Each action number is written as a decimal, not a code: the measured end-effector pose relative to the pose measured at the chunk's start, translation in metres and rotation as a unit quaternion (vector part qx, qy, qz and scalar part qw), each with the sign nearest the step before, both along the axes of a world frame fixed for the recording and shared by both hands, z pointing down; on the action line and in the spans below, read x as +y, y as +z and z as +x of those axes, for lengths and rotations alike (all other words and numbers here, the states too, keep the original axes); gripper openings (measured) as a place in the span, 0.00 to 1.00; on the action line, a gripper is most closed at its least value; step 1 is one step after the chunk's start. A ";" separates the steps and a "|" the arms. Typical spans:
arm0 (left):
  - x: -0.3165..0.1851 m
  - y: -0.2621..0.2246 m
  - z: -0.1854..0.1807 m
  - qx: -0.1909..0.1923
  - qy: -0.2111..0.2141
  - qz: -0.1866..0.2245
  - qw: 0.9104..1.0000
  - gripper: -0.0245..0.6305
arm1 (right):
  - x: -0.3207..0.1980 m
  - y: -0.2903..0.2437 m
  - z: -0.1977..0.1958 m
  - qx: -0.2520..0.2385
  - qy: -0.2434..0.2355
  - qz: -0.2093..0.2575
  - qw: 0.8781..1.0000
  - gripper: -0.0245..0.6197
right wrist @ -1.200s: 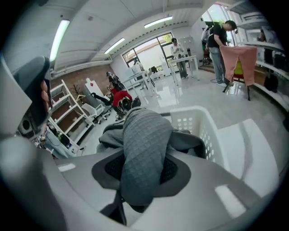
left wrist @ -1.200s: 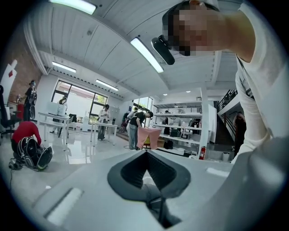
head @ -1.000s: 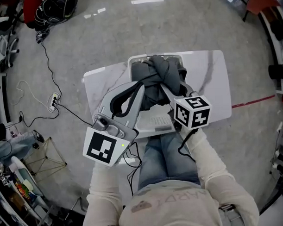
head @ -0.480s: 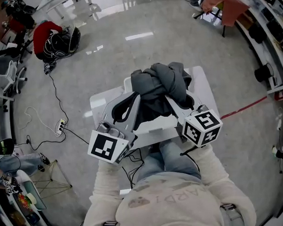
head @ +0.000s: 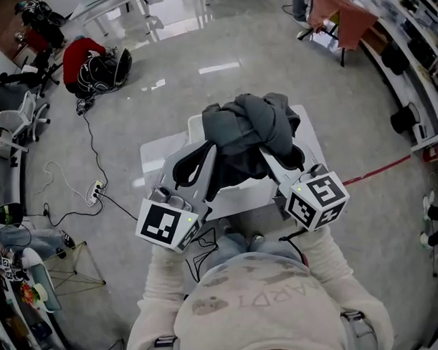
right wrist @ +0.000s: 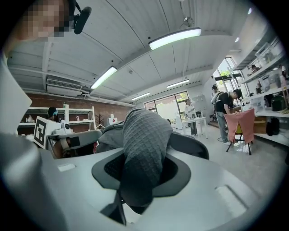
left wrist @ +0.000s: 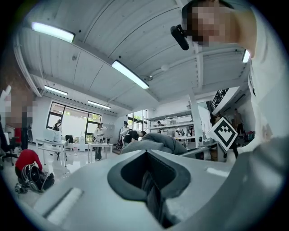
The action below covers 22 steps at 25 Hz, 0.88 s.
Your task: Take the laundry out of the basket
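A dark grey bundled garment (head: 249, 126) hangs lifted above the white laundry basket (head: 238, 195), which stands on a white table (head: 152, 157). My left gripper (head: 209, 148) meets the bundle's left side, jaws closed with dark cloth pinched in the slit (left wrist: 151, 198); the grey garment (left wrist: 156, 143) humps up beyond it. My right gripper (head: 265, 150) holds the bundle's right side. In the right gripper view a thick fold of the garment (right wrist: 142, 144) runs down between the closed jaws (right wrist: 131, 198). The basket's inside is hidden by the cloth.
Red and black bags (head: 93, 64) lie on the floor at the far left. A cable runs to a power strip (head: 96, 191). A chair draped in pink cloth (head: 339, 19) stands at the far right. A red tape line (head: 380, 165) crosses the floor at the right.
Both grippers have risen with the grey garment, which now hangs higher above the basket. The head view has pulled back and shows more floor.
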<state>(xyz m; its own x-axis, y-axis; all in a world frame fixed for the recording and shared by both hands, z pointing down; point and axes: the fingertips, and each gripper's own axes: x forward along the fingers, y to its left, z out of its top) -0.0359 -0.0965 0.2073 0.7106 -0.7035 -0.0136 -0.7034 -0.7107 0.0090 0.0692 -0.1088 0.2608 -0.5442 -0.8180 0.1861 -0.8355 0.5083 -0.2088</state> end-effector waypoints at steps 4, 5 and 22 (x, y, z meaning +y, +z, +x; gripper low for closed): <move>0.030 -0.008 0.013 0.002 -0.019 0.002 1.000 0.04 | 0.026 -0.011 0.014 -0.005 -0.013 0.013 1.000 0.28; 0.039 -0.009 0.016 0.003 -0.024 0.002 1.000 0.04 | 0.033 -0.013 0.018 -0.004 -0.016 0.017 1.000 0.28; 0.096 -0.026 0.041 0.007 -0.058 0.010 0.998 0.04 | 0.089 -0.041 0.054 -0.016 -0.024 0.065 0.997 0.28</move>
<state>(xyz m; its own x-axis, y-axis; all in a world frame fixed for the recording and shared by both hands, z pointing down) 0.0046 -0.0004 0.1814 0.6238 -0.7807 -0.0380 -0.7811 -0.6244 0.0054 0.1234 -0.0199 0.2196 -0.5872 -0.8070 0.0621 -0.8035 0.5720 -0.1653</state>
